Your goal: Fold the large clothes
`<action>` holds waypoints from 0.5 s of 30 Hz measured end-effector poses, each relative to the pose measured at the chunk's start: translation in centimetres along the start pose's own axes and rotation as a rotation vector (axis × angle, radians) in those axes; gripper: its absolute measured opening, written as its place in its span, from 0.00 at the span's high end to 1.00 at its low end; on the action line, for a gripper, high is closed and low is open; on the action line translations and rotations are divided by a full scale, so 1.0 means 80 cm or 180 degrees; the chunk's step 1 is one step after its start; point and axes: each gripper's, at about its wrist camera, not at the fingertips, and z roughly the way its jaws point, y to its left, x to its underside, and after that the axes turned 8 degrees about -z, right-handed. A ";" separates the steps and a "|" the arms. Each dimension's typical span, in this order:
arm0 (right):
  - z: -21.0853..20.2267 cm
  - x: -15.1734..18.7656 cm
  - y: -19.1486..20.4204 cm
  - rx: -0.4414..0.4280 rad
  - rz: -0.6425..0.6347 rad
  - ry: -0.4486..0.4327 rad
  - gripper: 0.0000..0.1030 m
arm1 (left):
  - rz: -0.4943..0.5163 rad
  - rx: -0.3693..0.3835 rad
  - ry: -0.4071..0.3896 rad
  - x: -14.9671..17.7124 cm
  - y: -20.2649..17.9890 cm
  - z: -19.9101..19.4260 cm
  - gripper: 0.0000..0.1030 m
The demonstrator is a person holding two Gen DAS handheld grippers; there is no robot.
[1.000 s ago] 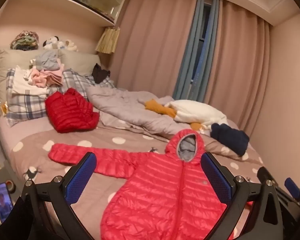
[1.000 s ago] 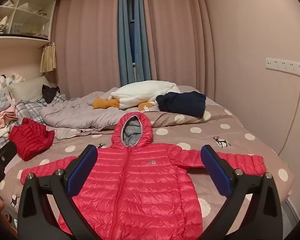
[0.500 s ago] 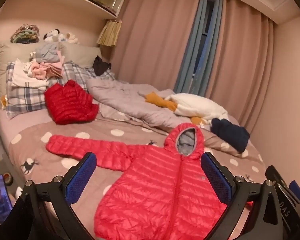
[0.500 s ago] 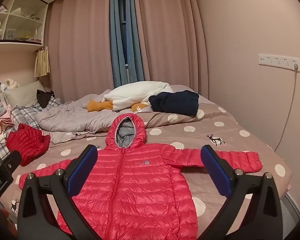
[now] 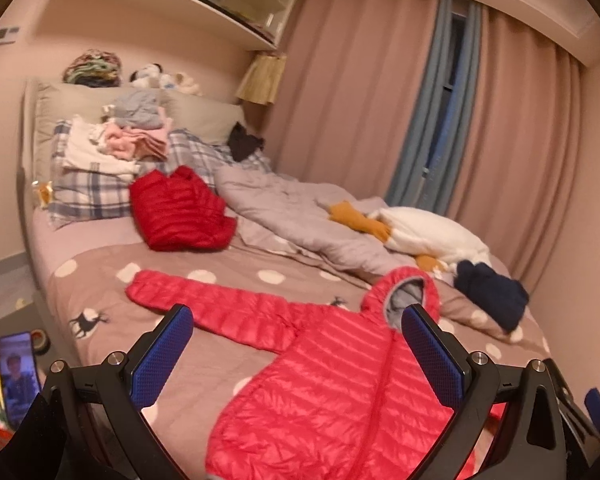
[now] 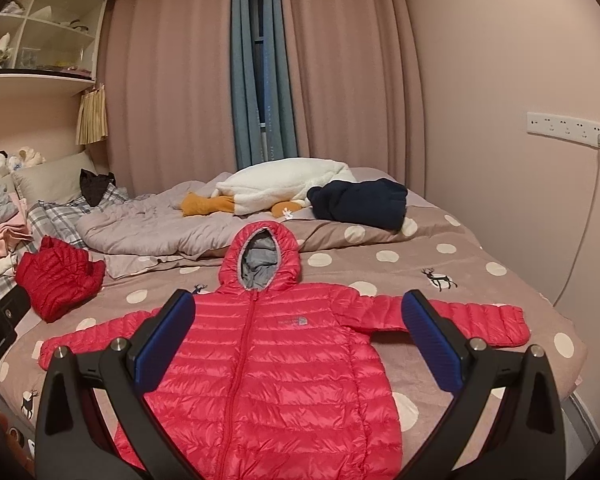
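1. Grippers: left gripper (image 5: 296, 354) and right gripper (image 6: 300, 338) hover level above the near edge of the bed (image 6: 476, 256), jaws spread wide, grasping nothing.
2. Pads: blue, textured, flat.
3. Jacket (image 6: 276, 360): pink quilted puffer with a hood, lying flat and zipped, sleeves outstretched on the polka-dot cover.
4. Far left: a folded red quilted jacket (image 5: 180, 212).

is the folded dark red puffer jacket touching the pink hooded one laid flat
Apart. The left wrist view shows dotted bedspread between the folded dark red puffer jacket and the pink hooded jacket's sleeve.

Bare bedspread (image 6: 452, 276) rings the jacket (image 6: 276, 352); folded red jacket (image 6: 58, 280) lies left.
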 end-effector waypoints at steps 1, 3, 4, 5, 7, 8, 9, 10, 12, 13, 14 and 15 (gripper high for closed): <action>0.001 0.000 0.001 0.0000 -0.0002 0.0004 0.00 | -0.0004 0.0023 0.0005 0.000 0.000 0.000 0.00; -0.005 0.005 0.018 0.0040 -0.0011 -0.0005 0.00 | 0.0015 0.0108 0.0066 0.002 0.000 0.002 0.00; -0.004 0.005 0.017 0.0031 -0.0023 0.0000 0.00 | 0.0027 0.0128 0.0084 0.002 -0.001 0.002 0.00; -0.007 0.006 0.023 0.0046 -0.0027 0.0005 0.00 | 0.0045 0.0119 0.0102 0.004 -0.003 0.003 0.00; -0.009 0.004 0.024 0.0067 -0.0011 -0.0002 0.00 | 0.0058 0.0075 0.0074 0.004 -0.003 0.002 0.00; -0.011 0.002 0.023 0.0079 0.0000 -0.0010 0.00 | 0.0057 0.0023 0.0045 0.005 -0.003 0.002 0.00; -0.014 0.002 0.028 0.0100 0.0015 -0.0018 0.00 | 0.0047 0.0000 0.0023 0.003 0.000 0.000 0.00; -0.016 0.001 0.026 0.0105 0.0035 -0.0019 0.00 | 0.0023 -0.0029 -0.0002 0.003 0.001 -0.001 0.00; -0.018 0.000 0.026 0.0116 0.0056 -0.0009 0.00 | -0.0027 -0.0039 -0.0013 0.001 0.004 -0.002 0.00; -0.018 0.000 0.025 0.0118 0.0066 -0.0002 0.00 | -0.0046 -0.0032 -0.0007 0.000 0.006 -0.001 0.00; -0.020 0.001 0.027 0.0129 0.0076 0.0005 0.00 | -0.0068 -0.0019 0.0003 -0.001 0.007 -0.001 0.00; -0.020 0.001 0.028 0.0144 0.0091 0.0015 0.00 | -0.0078 -0.0017 0.0011 -0.002 0.007 0.000 0.00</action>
